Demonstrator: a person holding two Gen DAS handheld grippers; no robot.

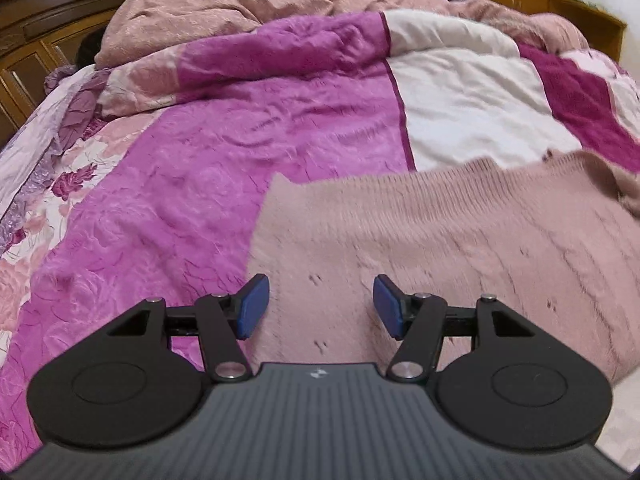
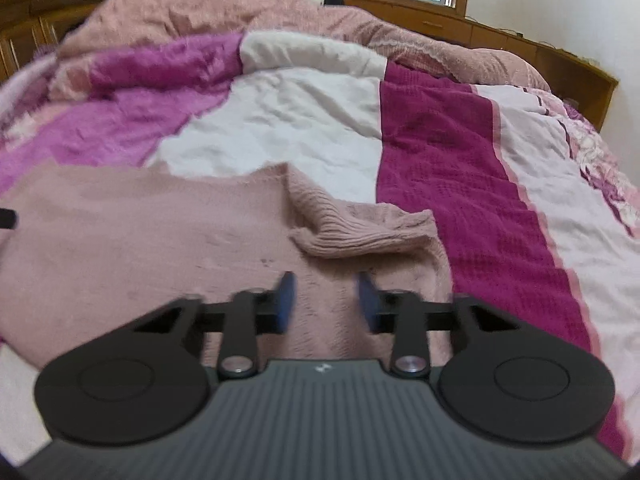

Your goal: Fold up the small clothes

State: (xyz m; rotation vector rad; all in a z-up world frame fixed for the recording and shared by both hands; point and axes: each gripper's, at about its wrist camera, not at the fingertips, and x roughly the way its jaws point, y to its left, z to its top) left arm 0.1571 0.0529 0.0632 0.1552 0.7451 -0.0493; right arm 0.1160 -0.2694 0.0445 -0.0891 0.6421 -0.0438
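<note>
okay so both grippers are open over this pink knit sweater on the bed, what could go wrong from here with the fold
1. The pink knit sweater lies on a soft, rumpled quilt; closing the left gripper could pinch bedding along with the knit.
2. The ribbed part ahead of the right gripper is already bunched and rolled over, so a fold made now would probably trap that lump.
3. Both views are motion-blurred, so a grab may land off the edge.

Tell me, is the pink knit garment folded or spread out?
Mostly spread flat: pink knit garment lies open on the bed, its ribbed end bunched.
</note>
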